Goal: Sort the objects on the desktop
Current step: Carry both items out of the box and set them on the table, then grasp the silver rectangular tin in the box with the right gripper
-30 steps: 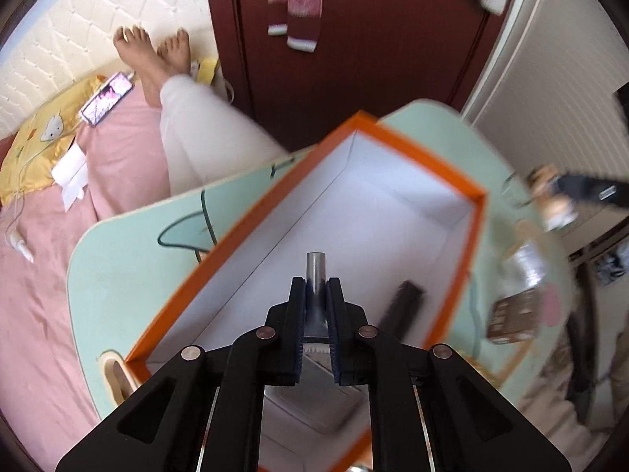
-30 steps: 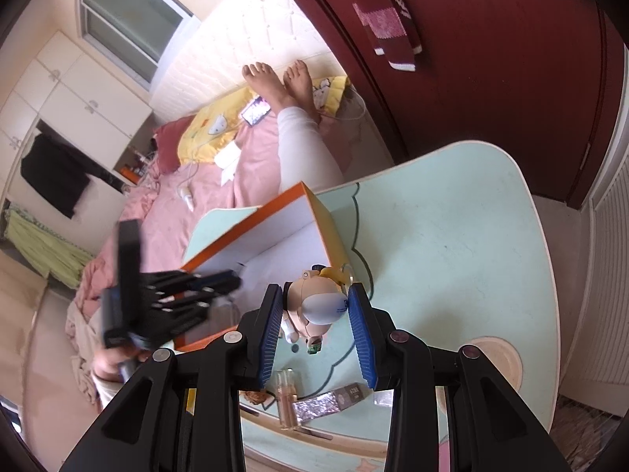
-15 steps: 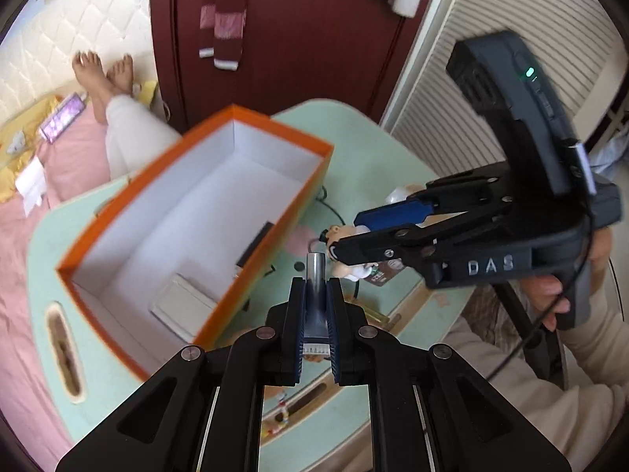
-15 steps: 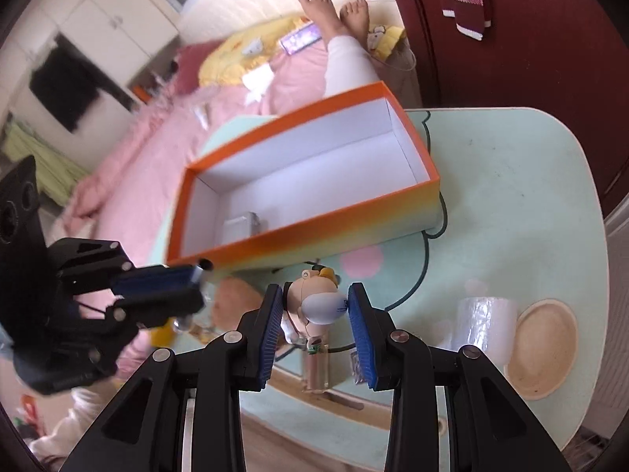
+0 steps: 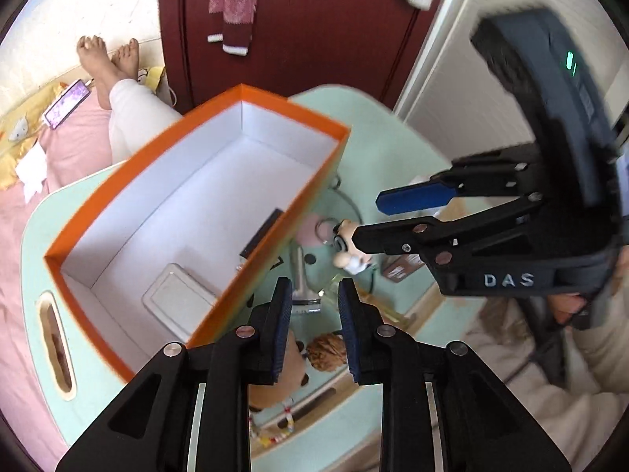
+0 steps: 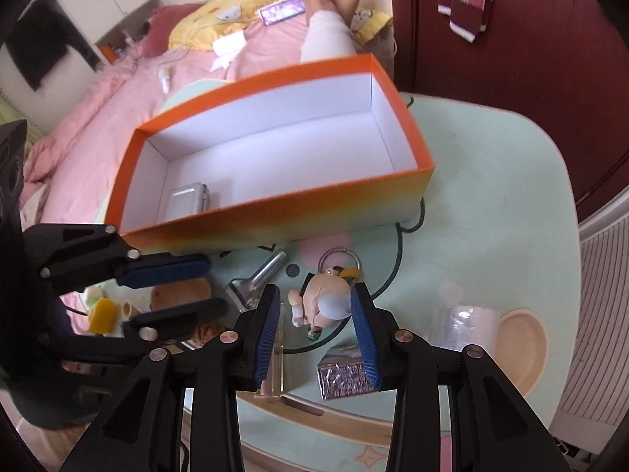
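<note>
Left gripper (image 5: pixel 315 295) open above silver metal razor (image 6: pixel 257 273) on pale green table (image 6: pixel 491 181); right gripper (image 6: pixel 316 308) open, straddling small cartoon figurine keychain (image 6: pixel 324 299); orange cardboard box (image 6: pixel 275 212) just behind.

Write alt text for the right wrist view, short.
The open right gripper hovers over a small figurine keychain lying on a pale green table, its blue fingers either side of it. Behind stands an orange box; a metal razor lies beside the open left gripper.
</note>
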`<state>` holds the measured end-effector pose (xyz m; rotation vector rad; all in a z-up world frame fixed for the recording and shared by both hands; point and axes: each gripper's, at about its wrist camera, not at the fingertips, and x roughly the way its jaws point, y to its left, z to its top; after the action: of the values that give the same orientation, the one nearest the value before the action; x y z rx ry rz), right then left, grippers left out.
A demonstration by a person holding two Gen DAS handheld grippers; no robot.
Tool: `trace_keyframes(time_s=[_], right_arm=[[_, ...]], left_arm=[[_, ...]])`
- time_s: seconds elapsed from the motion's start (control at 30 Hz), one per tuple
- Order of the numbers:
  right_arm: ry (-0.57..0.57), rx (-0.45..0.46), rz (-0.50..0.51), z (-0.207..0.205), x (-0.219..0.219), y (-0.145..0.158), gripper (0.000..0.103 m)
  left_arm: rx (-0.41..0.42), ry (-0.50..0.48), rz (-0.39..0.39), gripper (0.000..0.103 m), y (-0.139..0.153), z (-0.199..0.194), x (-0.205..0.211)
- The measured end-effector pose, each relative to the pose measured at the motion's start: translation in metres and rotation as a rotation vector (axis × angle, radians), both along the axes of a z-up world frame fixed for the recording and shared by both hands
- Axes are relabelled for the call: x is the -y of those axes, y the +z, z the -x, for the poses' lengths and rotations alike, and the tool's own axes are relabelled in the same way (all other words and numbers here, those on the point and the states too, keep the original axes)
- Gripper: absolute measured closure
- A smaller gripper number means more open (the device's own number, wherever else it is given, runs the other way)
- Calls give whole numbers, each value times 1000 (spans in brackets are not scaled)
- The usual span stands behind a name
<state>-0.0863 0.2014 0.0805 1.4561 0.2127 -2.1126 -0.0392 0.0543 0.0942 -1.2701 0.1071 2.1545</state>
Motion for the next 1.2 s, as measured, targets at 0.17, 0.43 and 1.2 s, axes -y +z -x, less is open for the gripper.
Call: trace_keyframes(time_s=[0.17,0.43,1.2], right_arm=[[63,-55,49,0,16,46,66],[242,117,-72,28,120,21,64],[99,54,62,58,114,27,61]], left_arm=[[-97,206,-89,48,34,0,67],[-190,431,-209,48,60,-16,154],[-169,419,-244,48,53,-20,163]])
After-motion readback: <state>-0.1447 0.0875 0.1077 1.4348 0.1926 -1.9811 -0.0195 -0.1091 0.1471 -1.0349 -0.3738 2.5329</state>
